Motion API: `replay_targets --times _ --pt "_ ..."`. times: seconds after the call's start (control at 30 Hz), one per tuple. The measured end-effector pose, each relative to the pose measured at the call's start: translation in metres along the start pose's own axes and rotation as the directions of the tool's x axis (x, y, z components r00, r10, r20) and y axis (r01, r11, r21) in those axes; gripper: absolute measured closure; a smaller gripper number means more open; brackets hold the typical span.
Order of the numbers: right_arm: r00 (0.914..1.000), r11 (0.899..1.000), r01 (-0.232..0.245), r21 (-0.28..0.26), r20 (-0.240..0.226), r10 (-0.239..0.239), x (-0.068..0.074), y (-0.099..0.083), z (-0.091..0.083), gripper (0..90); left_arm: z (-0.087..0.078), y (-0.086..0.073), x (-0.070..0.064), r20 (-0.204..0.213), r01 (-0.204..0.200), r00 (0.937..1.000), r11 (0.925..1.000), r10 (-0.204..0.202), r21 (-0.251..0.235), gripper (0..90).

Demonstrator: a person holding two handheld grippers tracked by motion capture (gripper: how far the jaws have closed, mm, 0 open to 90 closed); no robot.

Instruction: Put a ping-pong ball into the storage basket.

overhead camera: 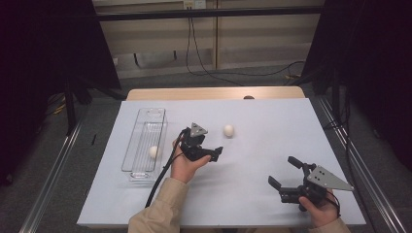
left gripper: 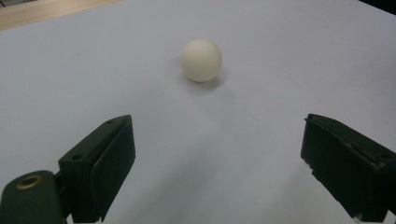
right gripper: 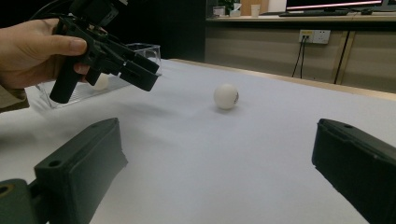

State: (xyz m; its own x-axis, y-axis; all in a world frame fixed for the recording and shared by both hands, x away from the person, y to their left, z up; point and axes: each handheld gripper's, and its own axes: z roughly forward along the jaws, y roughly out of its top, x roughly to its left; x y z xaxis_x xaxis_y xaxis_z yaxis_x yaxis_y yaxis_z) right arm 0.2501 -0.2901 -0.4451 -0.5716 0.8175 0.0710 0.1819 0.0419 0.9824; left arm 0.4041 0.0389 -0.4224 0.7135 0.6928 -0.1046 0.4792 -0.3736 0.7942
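One ball (left gripper: 201,59) | just ahead of open left hand-held gripper (left gripper: 217,158)

The matt, smooth ball (left gripper: 201,59) lies on seemingly paper-like white sheet (left gripper: 261,56).

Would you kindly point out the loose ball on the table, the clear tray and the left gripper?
loose ball (overhead camera: 228,130), high view, its centre.
clear tray (overhead camera: 130,149), high view, its left rim.
left gripper (overhead camera: 215,153), high view, between its open jaws.
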Motion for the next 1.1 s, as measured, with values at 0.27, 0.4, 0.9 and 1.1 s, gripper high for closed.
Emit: replay_targets --times 0.27,0.4,0.9,1.1 --pt "1.0 1.0 -0.001 -0.001 0.002 0.001 0.0 0.0 0.0 1.4 0.006 0.001 -0.002 0.008 -0.001 1.0 1.0 0.001 0.002 10.0" --pt "1.0 1.0 0.002 0.001 0.0 -0.002 0.0 0.0 0.001 1.4 0.008 0.002 -0.002 0.005 0.003 1.0 1.0 -0.003 0.003 10.0" --pt "1.0 1.0 0.0 0.001 0.003 0.0 -0.001 0.0 0.001 1.4 0.019 0.005 -0.002 0.002 0.01 0.9999 0.9999 -0.01 0.003 10.0" --pt "1.0 1.0 -0.002 -0.002 0.001 0.002 -0.001 0.0 0.0 1.4 0.023 0.006 -0.002 -0.002 0.022 0.9998 0.9998 -0.022 -0.005 10.0"
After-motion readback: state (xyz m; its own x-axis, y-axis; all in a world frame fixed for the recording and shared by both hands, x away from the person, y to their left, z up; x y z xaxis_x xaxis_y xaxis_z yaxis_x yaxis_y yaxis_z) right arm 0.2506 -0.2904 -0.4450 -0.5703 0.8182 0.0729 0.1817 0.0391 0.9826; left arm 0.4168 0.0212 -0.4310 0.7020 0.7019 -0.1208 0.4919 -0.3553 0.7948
